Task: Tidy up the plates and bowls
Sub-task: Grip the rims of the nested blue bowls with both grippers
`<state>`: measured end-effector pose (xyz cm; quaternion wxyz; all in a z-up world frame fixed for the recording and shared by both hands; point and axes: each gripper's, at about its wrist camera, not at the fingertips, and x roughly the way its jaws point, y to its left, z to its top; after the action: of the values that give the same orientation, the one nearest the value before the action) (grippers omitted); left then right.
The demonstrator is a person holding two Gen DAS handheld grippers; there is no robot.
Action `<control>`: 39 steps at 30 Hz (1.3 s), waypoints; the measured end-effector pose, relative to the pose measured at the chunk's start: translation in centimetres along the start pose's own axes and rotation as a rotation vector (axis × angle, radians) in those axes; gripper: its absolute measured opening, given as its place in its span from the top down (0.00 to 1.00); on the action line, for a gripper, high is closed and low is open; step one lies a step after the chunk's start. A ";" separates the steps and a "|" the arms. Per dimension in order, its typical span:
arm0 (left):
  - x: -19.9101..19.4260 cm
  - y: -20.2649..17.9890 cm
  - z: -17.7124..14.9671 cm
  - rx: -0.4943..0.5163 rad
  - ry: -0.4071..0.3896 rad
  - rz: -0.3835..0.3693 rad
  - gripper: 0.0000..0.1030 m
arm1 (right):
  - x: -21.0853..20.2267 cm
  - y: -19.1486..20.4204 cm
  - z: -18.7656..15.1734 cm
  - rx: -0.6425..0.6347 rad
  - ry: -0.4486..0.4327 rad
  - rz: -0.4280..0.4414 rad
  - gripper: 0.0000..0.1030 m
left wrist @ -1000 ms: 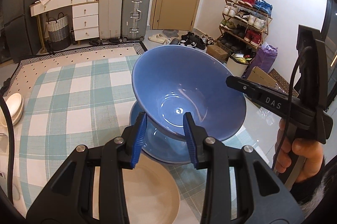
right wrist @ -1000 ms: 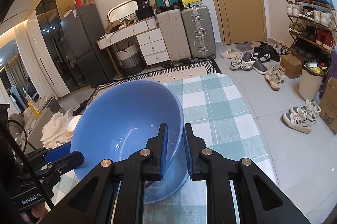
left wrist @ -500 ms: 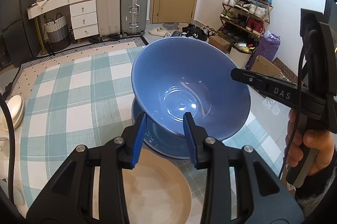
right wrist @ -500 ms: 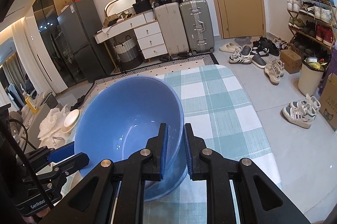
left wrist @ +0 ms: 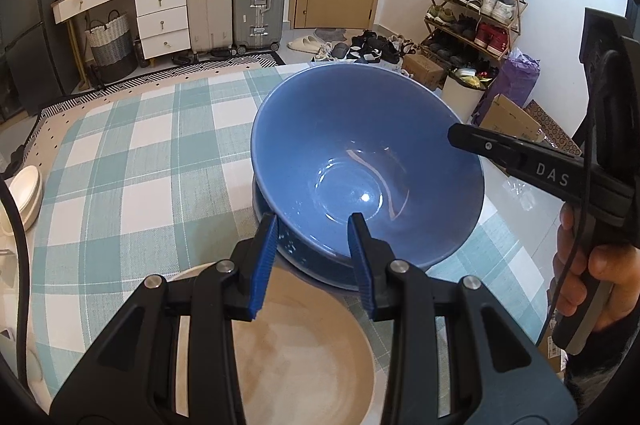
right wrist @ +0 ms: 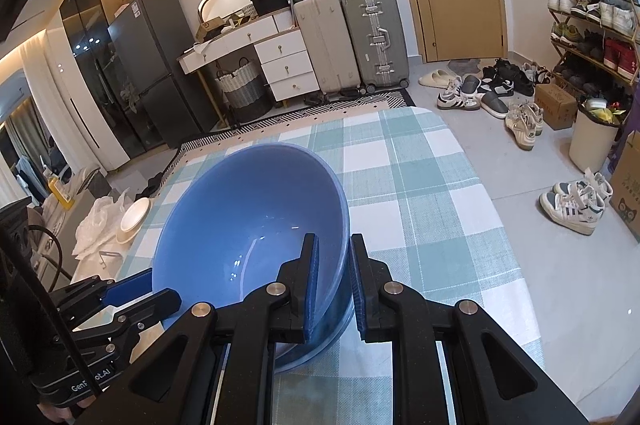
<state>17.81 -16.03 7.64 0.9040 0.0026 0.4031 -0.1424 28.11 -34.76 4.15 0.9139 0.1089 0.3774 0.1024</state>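
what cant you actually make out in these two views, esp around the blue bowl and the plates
- Whether the blue bowl already sits on the blue plate: the bowl hides the contact in both views.
- Left gripper pads, touching anything or not: left wrist view is unclear; in the right wrist view the bowl hides its tips.
- Beige plate: largely behind the left gripper's fingers, near rim cut off by the frame.
- White dishes: cut by the left edge, count unclear.

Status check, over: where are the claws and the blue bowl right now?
Right claw shut on blue bowl rim. Left claw part open, holding nothing. Bowl tilted over blue plate. Beige plate close alongside.
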 end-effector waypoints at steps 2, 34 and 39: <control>0.1 0.1 -0.3 -0.001 0.005 0.007 0.69 | 0.3 0.1 -0.2 -0.004 0.005 -0.001 0.85; 2.9 -0.9 -1.8 0.075 0.060 0.094 0.66 | 2.5 1.0 -1.5 -0.049 0.058 -0.061 0.83; 3.1 -1.0 -1.8 0.073 0.064 0.094 0.65 | 2.8 1.1 -1.7 -0.057 0.062 -0.072 0.82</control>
<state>18.20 -17.53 4.25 0.8957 0.0588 0.4258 -0.1144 28.69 -32.79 1.42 0.9076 0.0659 0.4061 0.0832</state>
